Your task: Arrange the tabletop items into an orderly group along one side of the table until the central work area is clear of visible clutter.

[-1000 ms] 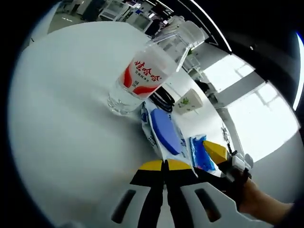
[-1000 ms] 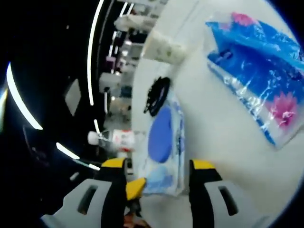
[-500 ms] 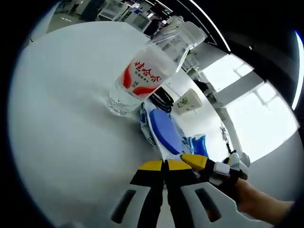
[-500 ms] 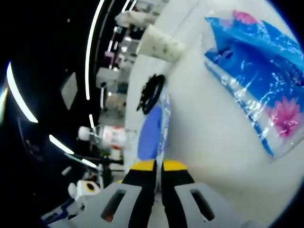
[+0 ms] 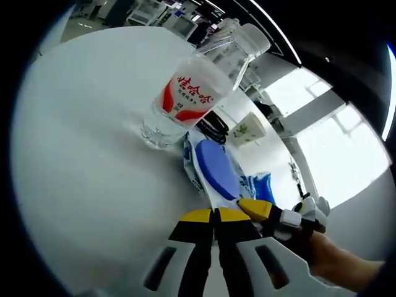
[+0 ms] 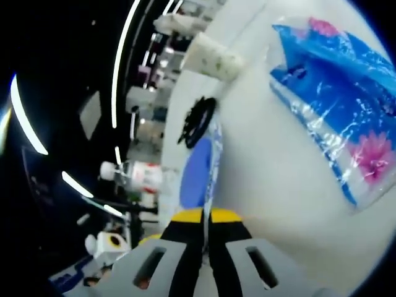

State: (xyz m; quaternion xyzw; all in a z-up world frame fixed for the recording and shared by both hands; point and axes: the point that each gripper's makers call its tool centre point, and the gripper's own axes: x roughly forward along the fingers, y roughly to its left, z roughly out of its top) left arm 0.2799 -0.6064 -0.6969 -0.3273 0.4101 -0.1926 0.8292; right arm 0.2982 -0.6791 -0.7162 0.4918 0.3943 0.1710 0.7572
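A flat wipes pack (image 5: 216,176) with a blue oval lid lies just ahead of my left gripper (image 5: 215,213), whose jaws are shut on its near edge. My right gripper (image 5: 255,208) comes in from the right and pinches the same end. In the right gripper view, the right gripper (image 6: 206,214) is shut on the wipes pack (image 6: 199,173), seen nearly edge-on. A clear water bottle (image 5: 189,93) with a red and white label stands beyond the pack. The bottle (image 6: 145,177) is also at the left of the right gripper view.
On the white round table (image 5: 86,154), a black coiled cable (image 5: 215,129), a paper cup (image 5: 249,131) and a blue tissue pack (image 5: 265,189) lie past the wipes. The right gripper view shows the tissue pack (image 6: 337,117), cup (image 6: 213,59) and cable (image 6: 197,120). A hand (image 5: 337,266) holds the right gripper.
My right gripper stood open around the wipes pack's end a second ago; it has closed on it. The left gripper stays shut in place.
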